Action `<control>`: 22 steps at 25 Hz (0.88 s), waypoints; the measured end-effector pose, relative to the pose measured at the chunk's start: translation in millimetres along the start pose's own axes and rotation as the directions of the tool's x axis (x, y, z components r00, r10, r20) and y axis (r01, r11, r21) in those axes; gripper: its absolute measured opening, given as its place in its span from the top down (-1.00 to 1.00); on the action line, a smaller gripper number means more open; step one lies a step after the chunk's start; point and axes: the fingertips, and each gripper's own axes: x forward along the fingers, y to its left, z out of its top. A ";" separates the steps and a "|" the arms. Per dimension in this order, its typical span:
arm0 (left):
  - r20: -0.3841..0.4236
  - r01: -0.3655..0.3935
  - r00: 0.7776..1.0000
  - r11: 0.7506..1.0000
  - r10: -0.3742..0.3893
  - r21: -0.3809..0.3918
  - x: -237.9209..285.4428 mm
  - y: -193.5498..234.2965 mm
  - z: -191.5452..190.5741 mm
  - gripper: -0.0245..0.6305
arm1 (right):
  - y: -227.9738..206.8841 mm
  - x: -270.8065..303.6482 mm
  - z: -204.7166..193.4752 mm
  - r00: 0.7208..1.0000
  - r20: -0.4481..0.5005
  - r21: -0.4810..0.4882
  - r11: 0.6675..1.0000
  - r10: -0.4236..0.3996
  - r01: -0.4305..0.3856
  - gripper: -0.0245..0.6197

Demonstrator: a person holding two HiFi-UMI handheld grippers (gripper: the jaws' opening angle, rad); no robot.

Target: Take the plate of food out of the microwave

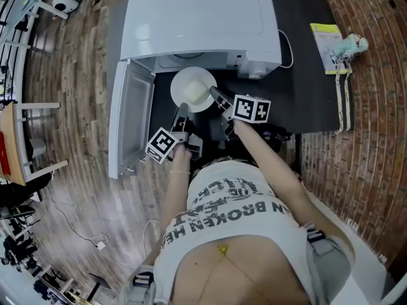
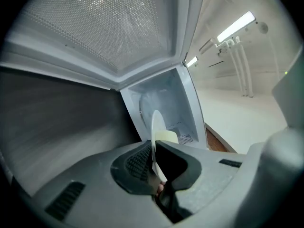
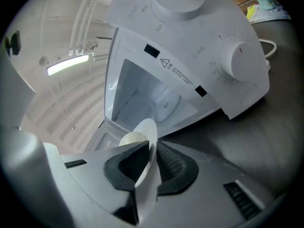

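We see the round white plate (image 1: 193, 89) with a pale yellowish lump of food (image 3: 132, 139) held just in front of the open cavity of the white microwave (image 1: 197, 18), clear of the turntable and over the dark grey bench (image 1: 305, 75). The left hand-held gripper (image 2: 154, 148) is clamped on the plate's rim on one side, and the right hand-held gripper (image 3: 151, 156) is clamped on the rim on the other side. Both grips are thin edge pinches. Risk as we judge it: if the two hands move unevenly, the plate twists or slips out of a pinch. A tilt could send the food sliding off, since nothing holds it in place. The white microwave door (image 1: 130, 119) hangs wide open at the left, so a leftward swing could knock it. Setting the plate down too near the bench's front edge risks a drop to the floor. The bench looks flat and matte, with free space in front of the microwave. A yellow-green leaflet (image 1: 327, 40) and a small pale toy figure (image 1: 353, 44) lie well apart at the right. The room has a wood-plank floor (image 1: 82, 189) with brick pattern at the right, and furniture at the left edge.
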 end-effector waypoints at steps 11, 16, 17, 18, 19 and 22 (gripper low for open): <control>-0.122 0.048 0.992 0.998 -0.044 0.030 -14.5 7.5 0.9 0.85 | 8.2 -13.3 -24.0 0.991 0.106 0.026 0.997 -0.078 0.076 0.78; -0.192 0.082 0.979 0.996 -0.074 0.034 -24.0 8.4 -6.0 0.85 | 12.8 -30.1 -37.4 0.978 0.168 0.045 0.992 -0.120 0.114 0.78; -0.204 0.084 0.976 0.996 -0.076 0.031 -26.7 9.8 -6.9 0.85 | 13.6 -32.4 -41.2 0.976 0.177 0.051 0.991 -0.130 0.123 0.78; -0.214 0.084 0.974 0.996 -0.076 0.029 -29.5 11.2 -8.0 0.85 | 14.1 -34.6 -45.1 0.973 0.185 0.058 0.990 -0.139 0.130 0.78; -0.224 0.085 0.972 0.996 -0.076 0.030 -32.3 12.5 -9.4 0.85 | 14.3 -36.7 -49.1 0.970 0.192 0.067 0.988 -0.146 0.136 0.78; -0.243 0.088 0.967 0.995 -0.076 0.042 -40.4 15.5 -11.7 0.85 | 16.0 -40.7 -59.0 0.965 0.210 0.088 0.986 -0.156 0.140 0.78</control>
